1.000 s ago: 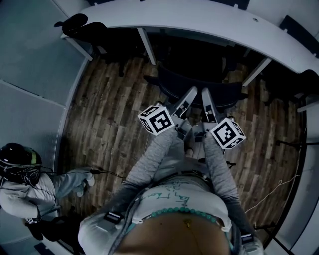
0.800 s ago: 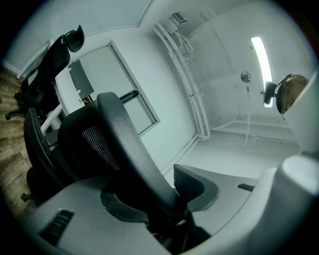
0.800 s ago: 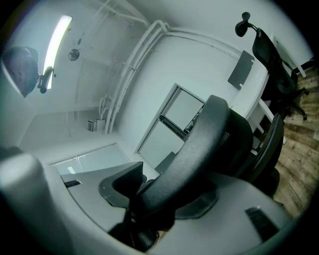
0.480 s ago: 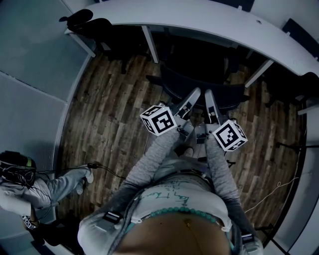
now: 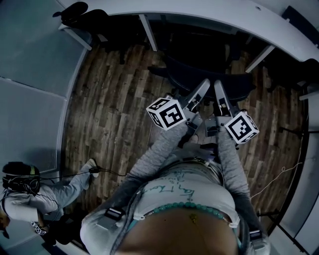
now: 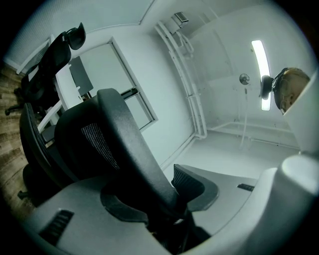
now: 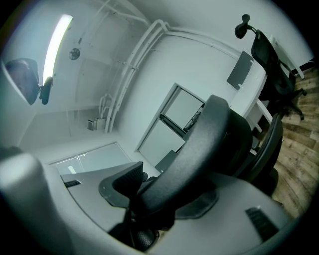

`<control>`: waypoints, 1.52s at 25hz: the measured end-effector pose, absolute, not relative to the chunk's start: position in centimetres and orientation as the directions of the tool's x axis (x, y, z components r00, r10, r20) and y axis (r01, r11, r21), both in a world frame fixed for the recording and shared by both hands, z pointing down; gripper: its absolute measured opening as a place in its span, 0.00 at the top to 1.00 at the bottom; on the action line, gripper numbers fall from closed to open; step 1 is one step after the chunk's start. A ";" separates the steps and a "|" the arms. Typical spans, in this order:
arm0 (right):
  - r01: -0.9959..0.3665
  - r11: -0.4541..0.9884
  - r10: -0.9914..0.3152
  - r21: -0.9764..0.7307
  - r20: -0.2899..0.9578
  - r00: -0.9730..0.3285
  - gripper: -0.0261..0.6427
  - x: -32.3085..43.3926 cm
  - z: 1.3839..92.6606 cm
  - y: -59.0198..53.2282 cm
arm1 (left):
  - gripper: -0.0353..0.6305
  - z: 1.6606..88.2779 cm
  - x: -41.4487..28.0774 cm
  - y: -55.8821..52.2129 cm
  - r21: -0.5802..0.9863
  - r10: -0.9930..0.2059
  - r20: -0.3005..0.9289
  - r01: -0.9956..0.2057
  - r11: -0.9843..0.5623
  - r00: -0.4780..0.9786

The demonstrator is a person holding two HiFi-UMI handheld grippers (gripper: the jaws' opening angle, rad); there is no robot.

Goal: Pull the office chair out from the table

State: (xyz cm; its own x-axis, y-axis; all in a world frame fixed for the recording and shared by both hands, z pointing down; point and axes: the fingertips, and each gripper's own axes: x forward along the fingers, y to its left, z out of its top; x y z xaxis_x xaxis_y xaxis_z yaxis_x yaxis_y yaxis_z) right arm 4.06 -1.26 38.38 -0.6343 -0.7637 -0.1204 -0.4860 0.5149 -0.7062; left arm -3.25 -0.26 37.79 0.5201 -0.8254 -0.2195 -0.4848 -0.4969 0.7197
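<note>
Where plank floor (image 5: 114, 99) spreads, a white table (image 5: 199, 12) curves.

Another person (image 5: 32, 205) crouches at the edge of the plank floor (image 5: 109, 99), near a thin cable (image 5: 113, 172).

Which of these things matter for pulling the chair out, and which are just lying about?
In the job: office chair, table, left gripper and right gripper, both clamped on the chair.
Lying about: spare chair at the table's end, floor cable, person seated on the floor.
</note>
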 end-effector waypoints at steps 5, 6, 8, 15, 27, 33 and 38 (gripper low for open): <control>-0.494 0.496 -0.777 -0.714 -0.112 -0.619 0.67 3.2 38.8 0.7 | 0.68 38.0 -4.1 1.6 0.722 -0.814 -0.227 -0.468 -0.510 0.535; -0.494 0.495 -0.779 -0.715 -0.113 -0.617 0.67 3.1 38.8 0.9 | 0.68 38.0 -4.2 1.7 0.722 -0.813 -0.226 -0.468 -0.510 0.537; -0.496 0.491 -0.781 -0.716 -0.110 -0.614 0.67 3.2 38.6 0.9 | 0.68 37.8 -4.1 1.7 0.723 -0.811 -0.221 -0.466 -0.509 0.543; -0.504 0.486 -0.780 -0.714 -0.095 -0.618 0.67 2.8 38.3 1.4 | 0.68 37.5 -4.5 2.1 0.728 -0.801 -0.215 -0.455 -0.513 0.559; -0.511 0.464 -0.797 -0.723 -0.089 -0.598 0.67 2.5 37.9 3.2 | 0.68 37.0 -4.8 3.9 0.732 -0.776 -0.222 -0.425 -0.533 0.591; -0.502 0.463 -0.801 -0.730 -0.103 -0.589 0.66 2.8 37.0 2.2 | 0.68 36.2 -4.4 2.8 0.732 -0.768 -0.218 -0.419 -0.537 0.602; -0.495 0.464 -0.803 -0.734 -0.113 -0.585 0.66 2.0 37.4 4.3 | 0.68 36.6 -5.2 4.8 0.735 -0.763 -0.222 -0.410 -0.540 0.606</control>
